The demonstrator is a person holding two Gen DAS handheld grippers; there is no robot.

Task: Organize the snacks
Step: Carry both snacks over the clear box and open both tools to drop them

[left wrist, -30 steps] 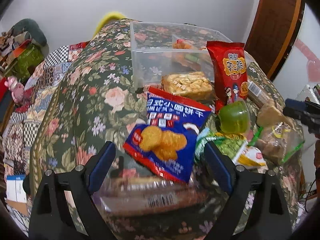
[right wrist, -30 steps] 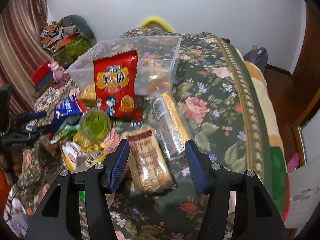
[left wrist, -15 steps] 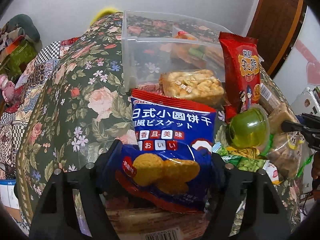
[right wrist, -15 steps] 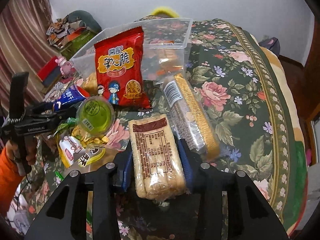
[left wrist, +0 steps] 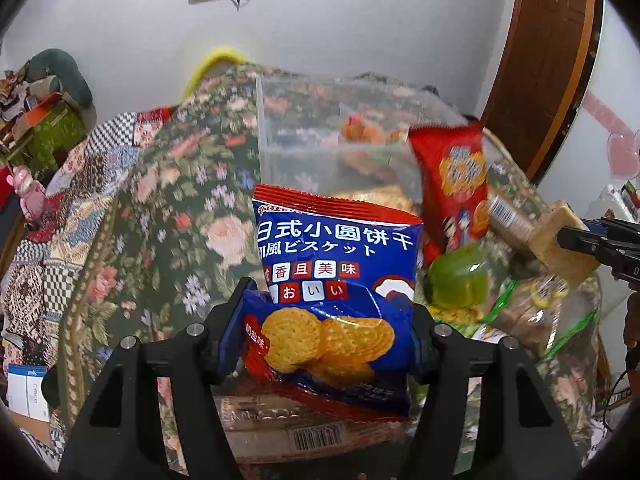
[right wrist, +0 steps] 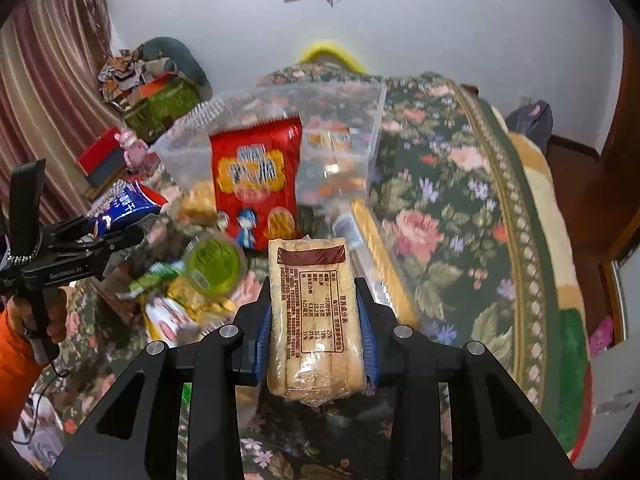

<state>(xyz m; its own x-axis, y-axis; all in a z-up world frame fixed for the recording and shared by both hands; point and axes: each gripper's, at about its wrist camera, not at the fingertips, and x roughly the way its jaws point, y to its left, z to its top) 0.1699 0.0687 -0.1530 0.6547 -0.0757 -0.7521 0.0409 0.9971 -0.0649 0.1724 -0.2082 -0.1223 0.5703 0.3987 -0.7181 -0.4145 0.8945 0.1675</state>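
My left gripper [left wrist: 326, 340] is shut on a blue biscuit bag [left wrist: 336, 280] and holds it lifted above the table. My right gripper [right wrist: 316, 332] is shut on a clear pack of pale wafer sticks [right wrist: 314, 316], also lifted. A clear plastic bin [left wrist: 320, 128] stands behind on the floral tablecloth; it also shows in the right wrist view [right wrist: 280, 120]. A red snack bag [right wrist: 256, 184] leans against the bin. The left gripper with its blue bag [right wrist: 124, 212] shows at the left of the right wrist view.
A green jelly cup [right wrist: 214, 266], small yellow and green packets [right wrist: 180, 308] and a long gold-edged cracker pack [right wrist: 380, 260] lie on the table. A flat barcode pack [left wrist: 304, 428] lies under my left gripper. The table edge runs along the right [right wrist: 532, 280].
Both grippers closed on their packs and lifted them: the left took the blue biscuit bag, the right took the wafer pack. Both cameras now sit higher and tilt up.
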